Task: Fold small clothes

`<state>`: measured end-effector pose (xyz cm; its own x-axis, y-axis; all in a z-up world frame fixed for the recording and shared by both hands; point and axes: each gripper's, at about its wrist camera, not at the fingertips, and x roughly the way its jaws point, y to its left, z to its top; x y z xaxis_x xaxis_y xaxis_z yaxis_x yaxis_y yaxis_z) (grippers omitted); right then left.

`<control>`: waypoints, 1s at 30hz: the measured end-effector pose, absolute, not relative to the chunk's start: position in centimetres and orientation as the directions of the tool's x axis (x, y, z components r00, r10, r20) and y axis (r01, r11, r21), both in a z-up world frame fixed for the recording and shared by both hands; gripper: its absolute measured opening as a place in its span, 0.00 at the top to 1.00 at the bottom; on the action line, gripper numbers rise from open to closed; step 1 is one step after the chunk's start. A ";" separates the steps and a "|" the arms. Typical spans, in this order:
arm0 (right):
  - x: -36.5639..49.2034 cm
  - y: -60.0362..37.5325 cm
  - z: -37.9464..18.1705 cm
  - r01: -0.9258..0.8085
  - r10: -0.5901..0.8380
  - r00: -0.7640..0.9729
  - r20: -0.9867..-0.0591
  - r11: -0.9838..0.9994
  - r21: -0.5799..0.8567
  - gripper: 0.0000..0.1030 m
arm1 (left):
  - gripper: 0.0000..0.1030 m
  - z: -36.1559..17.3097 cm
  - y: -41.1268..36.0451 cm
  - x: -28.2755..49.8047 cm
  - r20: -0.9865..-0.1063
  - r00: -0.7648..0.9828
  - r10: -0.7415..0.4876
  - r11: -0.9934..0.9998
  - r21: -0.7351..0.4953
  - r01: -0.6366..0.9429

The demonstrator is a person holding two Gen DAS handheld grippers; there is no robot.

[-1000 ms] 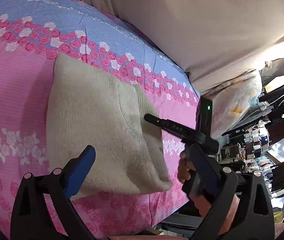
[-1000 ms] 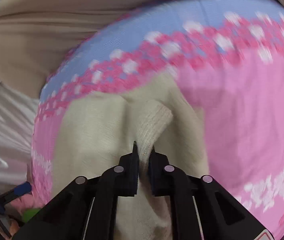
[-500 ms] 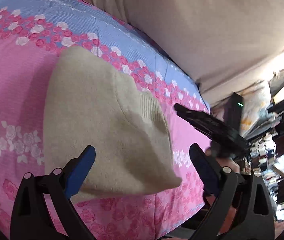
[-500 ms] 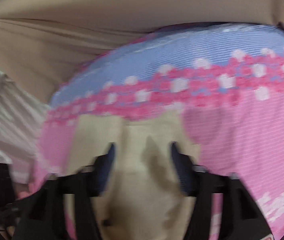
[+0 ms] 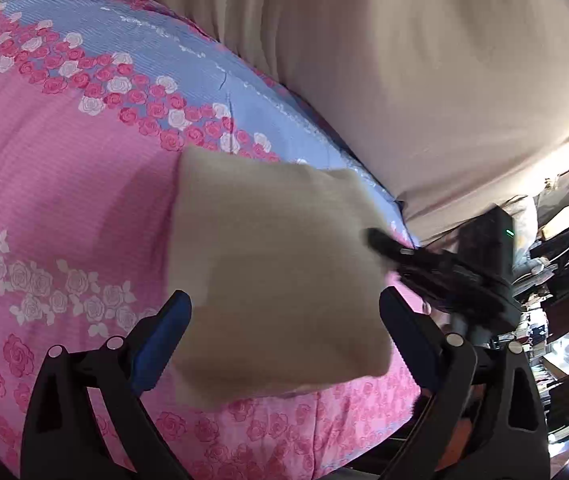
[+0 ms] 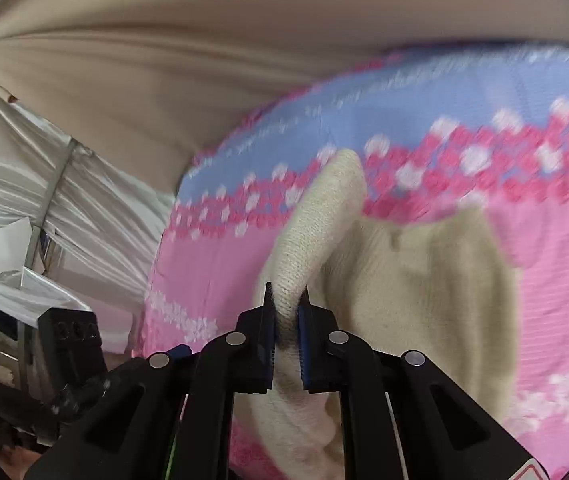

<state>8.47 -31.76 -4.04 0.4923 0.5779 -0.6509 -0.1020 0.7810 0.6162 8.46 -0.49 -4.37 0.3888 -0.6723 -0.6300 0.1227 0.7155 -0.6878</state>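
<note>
A small cream knit garment [image 5: 268, 272] lies folded on the pink flowered bedspread [image 5: 44, 184]. My left gripper [image 5: 284, 320] is open and empty, its jaws spread wide just above the garment's near edge. My right gripper [image 6: 286, 312] is shut on the garment's ribbed edge [image 6: 316, 224] and lifts it off the rest of the cloth [image 6: 424, 280]. The right gripper also shows in the left wrist view [image 5: 380, 240] at the garment's right side.
A beige curtain [image 5: 404, 60] hangs behind the bed. The bedspread has a blue band [image 5: 144, 44] along its far side. Cluttered shelves [image 5: 556, 320] stand to the right of the bed. White plastic sheeting [image 6: 44, 200] hangs on the left in the right wrist view.
My right gripper opened half a second ago and has now shut again on the ribbed edge, lifting it. The left gripper has moved in closer over the garment.
</note>
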 end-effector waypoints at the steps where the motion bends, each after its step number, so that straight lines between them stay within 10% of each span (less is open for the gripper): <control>1: 7.6 -32.9 -4.1 -0.090 0.534 0.509 -0.675 0.813 0.575 0.92 | 0.10 -4.3 -0.5 8.5 -0.630 0.386 -0.674 0.715 -0.688 0.126; 6: 7.1 -38.1 -16.0 0.157 0.381 0.368 -0.848 0.874 0.461 0.91 | 0.10 -6.2 -3.0 8.9 -0.669 0.277 -0.689 0.720 -0.675 0.161; 16: 1.4 -40.8 -13.4 0.211 0.509 0.484 -0.712 0.722 0.659 0.78 | 0.10 -8.0 -9.6 10.4 -0.713 0.163 -0.682 0.729 -0.643 0.236; 19: -2.3 -40.3 -13.9 0.237 0.565 0.476 -0.675 0.656 0.716 0.46 | 0.10 -7.7 -12.2 12.0 -0.724 0.122 -0.679 0.723 -0.632 0.278; 25: -5.5 -38.5 -18.2 0.323 0.669 0.487 -0.561 0.459 0.828 0.44 | 0.09 -7.3 -17.0 12.0 -0.729 0.060 -0.682 0.689 -0.613 0.387; 26: -5.1 -38.1 -18.6 0.319 0.666 0.489 -0.563 0.465 0.826 0.47 | 0.09 -8.2 -18.1 11.8 -0.743 0.020 -0.669 0.688 -0.609 0.396; 27: -4.7 -37.8 -18.5 0.310 0.659 0.490 -0.570 0.480 0.821 0.81 | 0.09 -9.0 -18.8 11.6 -0.748 -0.011 -0.663 0.685 -0.613 0.395; 28: -4.0 -37.3 -18.1 0.272 0.659 0.489 -0.571 0.507 0.818 0.91 | 0.10 -9.9 -19.3 11.5 -0.755 -0.033 -0.654 0.687 -0.612 0.392; 30: -3.4 -37.0 -15.8 0.228 0.604 0.501 -0.620 0.600 0.767 0.93 | 0.10 -10.8 -20.3 11.0 -0.788 -0.031 -0.616 0.712 -0.573 0.406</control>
<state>-3.44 -36.95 -15.77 0.5009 0.6036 -0.6202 0.2275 0.5996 0.7673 11.04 -20.32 -10.81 -0.0307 -0.6155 -0.7875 0.4055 0.7125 -0.5727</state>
